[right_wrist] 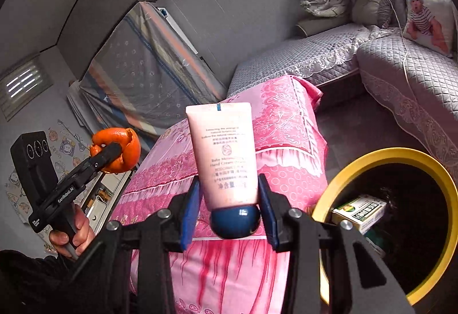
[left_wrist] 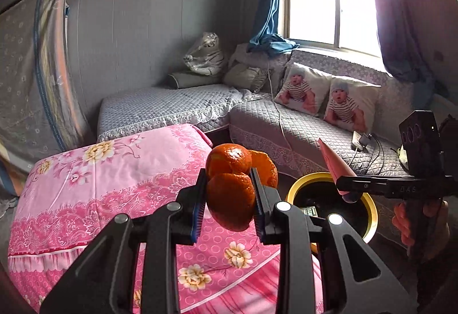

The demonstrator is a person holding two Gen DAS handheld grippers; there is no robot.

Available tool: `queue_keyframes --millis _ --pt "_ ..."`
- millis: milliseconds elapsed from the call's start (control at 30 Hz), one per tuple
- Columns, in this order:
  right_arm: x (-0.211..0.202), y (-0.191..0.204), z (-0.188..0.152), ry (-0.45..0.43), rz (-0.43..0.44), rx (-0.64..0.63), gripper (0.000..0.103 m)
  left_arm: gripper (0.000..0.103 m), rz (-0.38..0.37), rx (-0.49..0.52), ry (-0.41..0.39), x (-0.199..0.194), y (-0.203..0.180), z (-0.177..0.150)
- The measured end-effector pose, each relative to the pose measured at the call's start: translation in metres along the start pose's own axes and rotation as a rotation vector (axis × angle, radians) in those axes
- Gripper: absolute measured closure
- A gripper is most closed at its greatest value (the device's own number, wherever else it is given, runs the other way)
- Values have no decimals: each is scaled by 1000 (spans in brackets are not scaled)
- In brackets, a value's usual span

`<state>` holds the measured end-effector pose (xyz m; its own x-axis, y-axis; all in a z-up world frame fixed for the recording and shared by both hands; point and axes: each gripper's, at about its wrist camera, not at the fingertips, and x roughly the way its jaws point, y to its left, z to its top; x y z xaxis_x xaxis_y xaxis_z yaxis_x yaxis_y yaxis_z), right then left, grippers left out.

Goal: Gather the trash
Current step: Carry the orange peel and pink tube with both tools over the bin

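My left gripper (left_wrist: 229, 196) is shut on a curled orange peel (left_wrist: 232, 171), held in the air above the pink flowered cloth (left_wrist: 114, 171). In the right wrist view the same peel (right_wrist: 118, 149) shows at the left, clamped in the left gripper (right_wrist: 107, 153). My right gripper (right_wrist: 230, 199) is shut on a pink hand-cream tube (right_wrist: 224, 153) with a dark blue cap, tube end up. From the left wrist view the right gripper (left_wrist: 346, 185) with the tube (left_wrist: 333, 162) hangs over the yellow-rimmed bin (left_wrist: 372, 208). The bin (right_wrist: 357, 168) lies to the lower right of the tube.
A green and white box (right_wrist: 359, 211) lies inside the bin. A grey quilted corner sofa (left_wrist: 300, 125) with two baby-print pillows (left_wrist: 326, 96) runs under the window. A person's hand (right_wrist: 71, 236) holds the left grip. A draped board (left_wrist: 31, 71) leans on the wall.
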<state>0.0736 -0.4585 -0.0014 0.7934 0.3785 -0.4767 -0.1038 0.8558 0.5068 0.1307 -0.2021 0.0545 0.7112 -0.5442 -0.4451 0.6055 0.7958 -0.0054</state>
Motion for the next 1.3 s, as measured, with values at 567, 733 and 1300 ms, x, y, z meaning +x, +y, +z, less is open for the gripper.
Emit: queue_keyframes --millis 567,733,1300 --pt "-44 -81 -25 -134 -204 167 67 76 -142 105 22 44 -91 12" --pt "-47 -98 -34 -145 -229 228 67 76 -165 120 27 56 -107 11" --pt "-44 -134 -56 -128 -330 346 66 76 -201 127 165 145 -150 -21"
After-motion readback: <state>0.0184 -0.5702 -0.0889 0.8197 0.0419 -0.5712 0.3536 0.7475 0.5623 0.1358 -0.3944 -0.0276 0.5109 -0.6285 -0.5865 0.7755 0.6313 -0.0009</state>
